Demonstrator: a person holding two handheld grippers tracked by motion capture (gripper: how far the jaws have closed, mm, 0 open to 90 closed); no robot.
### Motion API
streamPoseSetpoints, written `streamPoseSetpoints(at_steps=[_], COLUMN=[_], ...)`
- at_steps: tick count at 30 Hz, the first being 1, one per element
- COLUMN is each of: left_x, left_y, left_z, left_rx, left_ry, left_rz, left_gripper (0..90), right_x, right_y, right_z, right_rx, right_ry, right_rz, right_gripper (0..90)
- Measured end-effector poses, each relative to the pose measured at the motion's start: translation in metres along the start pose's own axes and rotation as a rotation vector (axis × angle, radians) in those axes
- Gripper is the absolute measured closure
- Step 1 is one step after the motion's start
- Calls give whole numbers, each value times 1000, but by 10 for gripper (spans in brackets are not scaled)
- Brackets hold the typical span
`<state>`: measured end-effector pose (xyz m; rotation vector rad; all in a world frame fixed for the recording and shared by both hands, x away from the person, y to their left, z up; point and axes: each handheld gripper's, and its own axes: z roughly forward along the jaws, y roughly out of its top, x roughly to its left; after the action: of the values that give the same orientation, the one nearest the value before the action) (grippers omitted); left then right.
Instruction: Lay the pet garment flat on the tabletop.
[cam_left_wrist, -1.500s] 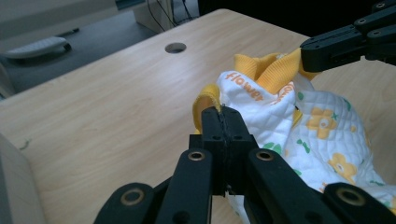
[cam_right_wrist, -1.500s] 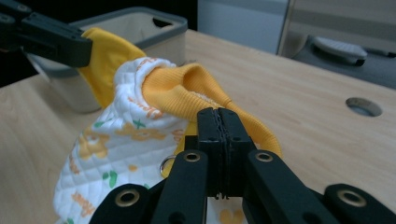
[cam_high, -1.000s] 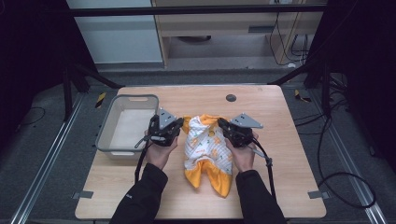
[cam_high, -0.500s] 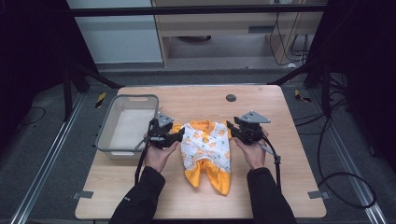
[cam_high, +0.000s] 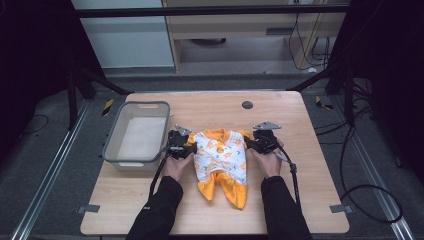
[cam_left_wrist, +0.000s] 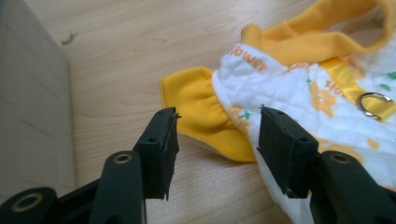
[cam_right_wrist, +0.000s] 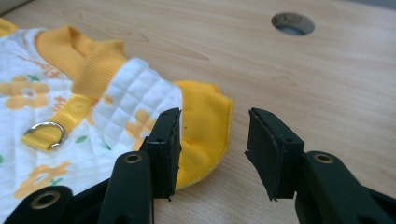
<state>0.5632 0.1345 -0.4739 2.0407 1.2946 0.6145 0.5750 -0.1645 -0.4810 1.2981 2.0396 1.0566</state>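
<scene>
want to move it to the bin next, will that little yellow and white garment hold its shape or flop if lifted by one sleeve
The garment lies flat with gathered, rumpled sleeves, so it will probably droop from one grip. The quilted white body looks thin and probably light. The metal ring on its strap may swing, and a push would likely bunch it.

Garment (cam_left_wrist: 299, 88): orange print "flower" on white quilting, above and beyond the fingers (cam_left_wrist: 161, 144); other print too partial to read.

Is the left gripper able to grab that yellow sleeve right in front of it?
Probably yes. The left gripper has its jaws open, having just opened, and the yellow sleeve lies flat on the table just ahead with nothing between them.
</scene>
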Motion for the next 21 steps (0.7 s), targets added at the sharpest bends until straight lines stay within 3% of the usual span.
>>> streamPoseSetpoints(at_steps=[2, 5, 10, 14, 17, 19, 21], left_x=[0, -3, -6, -8, -9, -9, -8], left_y=[-2, -4, -4, -5, -4, -2, 2], left_z=[6, 11, 13, 15, 14, 10, 3], left_rx=[26, 42, 49, 58, 55, 29, -27], left_ry=[-14, -2, -17, -46, -43, -33, -20], left_rz=[-13, 12, 5, -2, 6, 16, 18], left_gripper=[477, 508, 669, 865, 887, 900, 900], right_x=[-1, -2, 0, 2, 2, 2, 2], right_y=[-4, -9, -15, -13, -11, -8, -4], right_z=[6, 13, 15, 8, 3, -1, -7], right_rx=[23, 53, 85, 60, 40, 12, -28], right_ry=[6, 36, 78, 100, 97, 91, 74], right_rz=[14, 25, 38, 35, 20, 16, 5], right_gripper=[555, 632, 836, 879, 882, 882, 883])
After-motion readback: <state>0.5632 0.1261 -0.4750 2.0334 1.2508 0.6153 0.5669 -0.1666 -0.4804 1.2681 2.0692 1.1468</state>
